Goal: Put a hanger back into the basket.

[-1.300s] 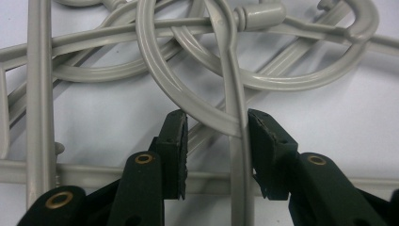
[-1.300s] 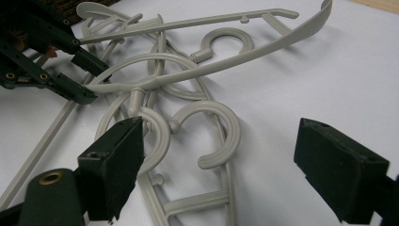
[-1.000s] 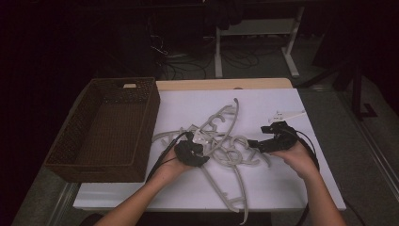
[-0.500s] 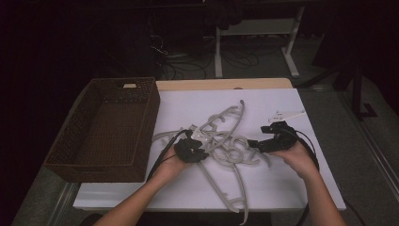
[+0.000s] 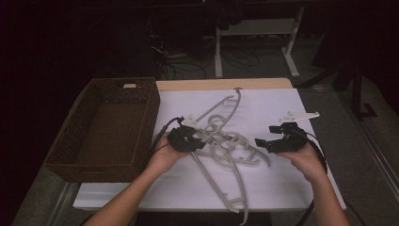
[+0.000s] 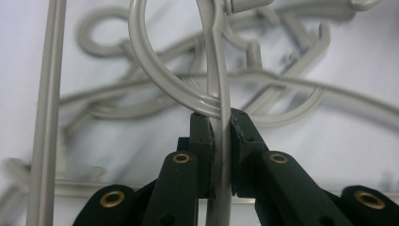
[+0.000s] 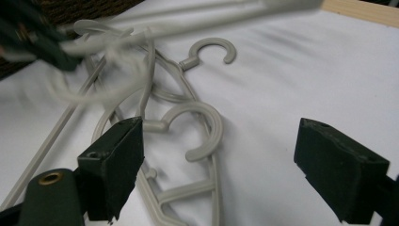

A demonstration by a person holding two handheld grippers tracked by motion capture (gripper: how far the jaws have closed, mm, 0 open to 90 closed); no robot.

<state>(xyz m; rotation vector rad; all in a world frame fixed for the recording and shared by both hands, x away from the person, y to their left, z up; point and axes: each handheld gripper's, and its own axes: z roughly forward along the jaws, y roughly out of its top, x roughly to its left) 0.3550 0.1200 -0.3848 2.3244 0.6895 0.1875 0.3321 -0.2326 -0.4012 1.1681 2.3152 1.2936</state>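
Note:
A tangle of grey plastic hangers (image 5: 226, 147) lies in the middle of the white table top (image 5: 282, 188). My left gripper (image 5: 198, 141) is at the pile's left side, and its jaws have just been closing. In the left gripper view they (image 6: 221, 136) are shut on one hanger's thin bar (image 6: 217, 70), which runs up between the pads beside a round hook. That hanger (image 5: 234, 101) stands raised toward the far edge. My right gripper (image 5: 267, 136) rests at the pile's right side. In the right gripper view it (image 7: 221, 155) stands wide open above a hanger hook (image 7: 207, 123), gripping nothing.
A dark brown wicker basket (image 5: 66, 141) stands at the table's left, close to my left hand. One long hanger (image 5: 235, 200) reaches to the table's near edge. Bare white table surface lies at the far right (image 5: 273, 101). Desk legs and cables are on the dark floor behind.
My left gripper has shut on the hanger and risen a little, and the hanger's far end has lifted toward the back. The right hand has stayed where it was.

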